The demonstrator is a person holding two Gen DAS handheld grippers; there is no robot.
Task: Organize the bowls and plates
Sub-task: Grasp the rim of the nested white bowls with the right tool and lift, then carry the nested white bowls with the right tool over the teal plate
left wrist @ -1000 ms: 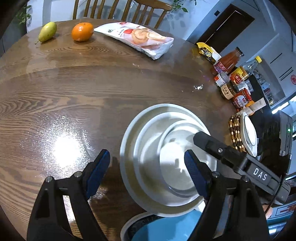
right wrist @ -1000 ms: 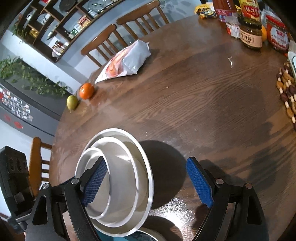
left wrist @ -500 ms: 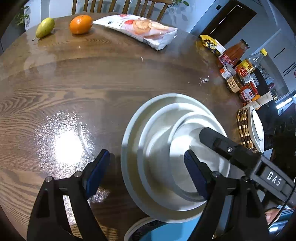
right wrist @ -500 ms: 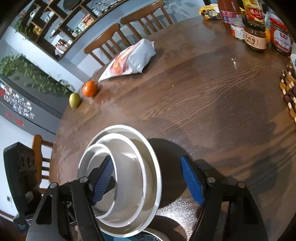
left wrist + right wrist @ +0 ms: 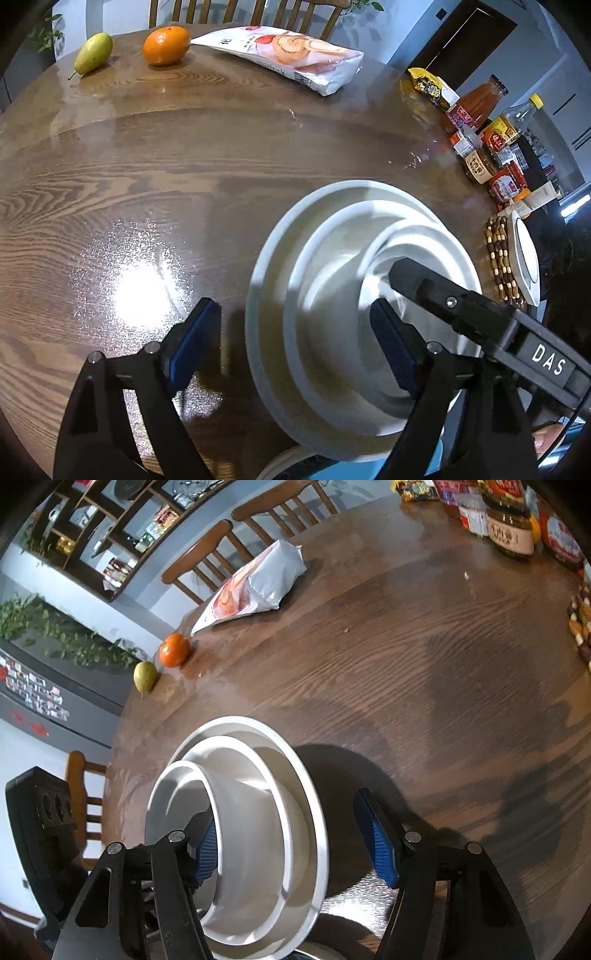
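Three white dishes sit nested on the brown table: a wide plate [image 5: 266,314], a bowl [image 5: 332,236] in it, and a small bowl [image 5: 251,834] innermost. The nest leans, its mouths turned toward the left gripper's side. My left gripper [image 5: 291,321] straddles the plate's near-left rim; its jaws are opening and neither pad touches. My right gripper [image 5: 286,812] straddles the opposite side. Its left pad [image 5: 207,849] is inside the small bowl, its right pad [image 5: 376,845] outside the plate and clear of the rim. Its jaws are closing.
A blue bowl on a patterned plate [image 5: 295,469] lies just under the stack's near edge. A pear [image 5: 94,50], an orange [image 5: 166,44] and a snack bag [image 5: 291,55] lie at the far edge. Bottles and jars [image 5: 484,147] and a beaded trivet [image 5: 502,258] with a white dish stand on the right.
The nested dishes have tipped from lying flat to leaning. My right gripper's jaws have narrowed around their wall. My left gripper's fingers have spread slightly.
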